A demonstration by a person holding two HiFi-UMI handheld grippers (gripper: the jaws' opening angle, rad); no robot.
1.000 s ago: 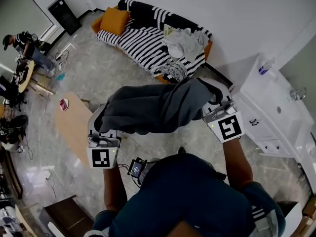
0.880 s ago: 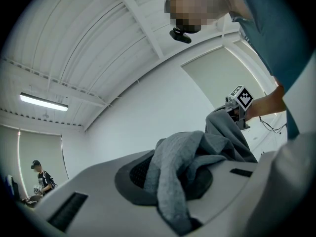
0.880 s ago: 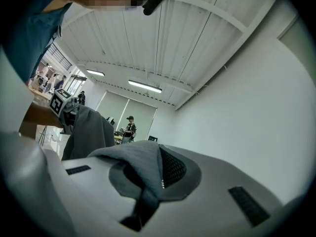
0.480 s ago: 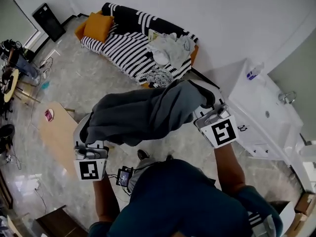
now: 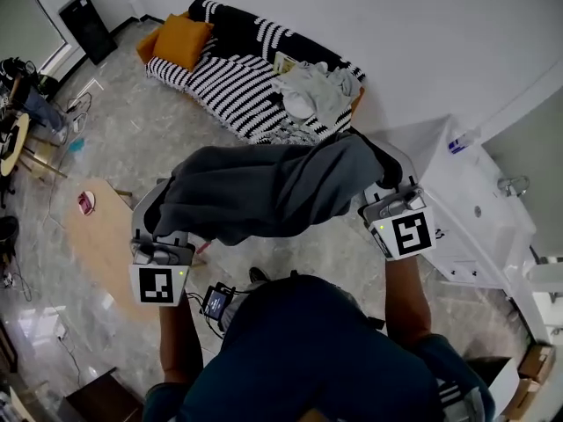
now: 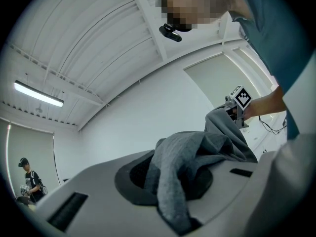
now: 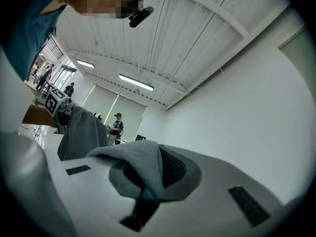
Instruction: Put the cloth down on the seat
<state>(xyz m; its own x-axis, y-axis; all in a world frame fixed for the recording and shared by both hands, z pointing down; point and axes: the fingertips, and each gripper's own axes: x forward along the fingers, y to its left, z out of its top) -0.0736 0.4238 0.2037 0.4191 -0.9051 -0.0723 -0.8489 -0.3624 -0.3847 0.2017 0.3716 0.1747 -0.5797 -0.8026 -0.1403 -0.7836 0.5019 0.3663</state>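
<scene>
Fingers [image 6: 89, 201] on left gripper [image 5: 161, 251] and right gripper [image 5: 398, 218] both stay pinched on the dark grey fleecy cloth [image 5: 264, 192], slung between them; only the walk shifted stuff; black-and-white striped sofa seat [image 5: 233, 86] still sits well ahead, so lowering's not due yet imo.

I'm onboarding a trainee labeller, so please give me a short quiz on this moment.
1. True or false: the grey cloth lies on the striped sofa.
2. How many tongs grip the cloth? A none; B one; C two.
3. What colour is the cushion at the sofa's end?
Key: 1 false, it hangs short of the sofa; 2 C, left tongs and right tongs; 3 orange.
</scene>
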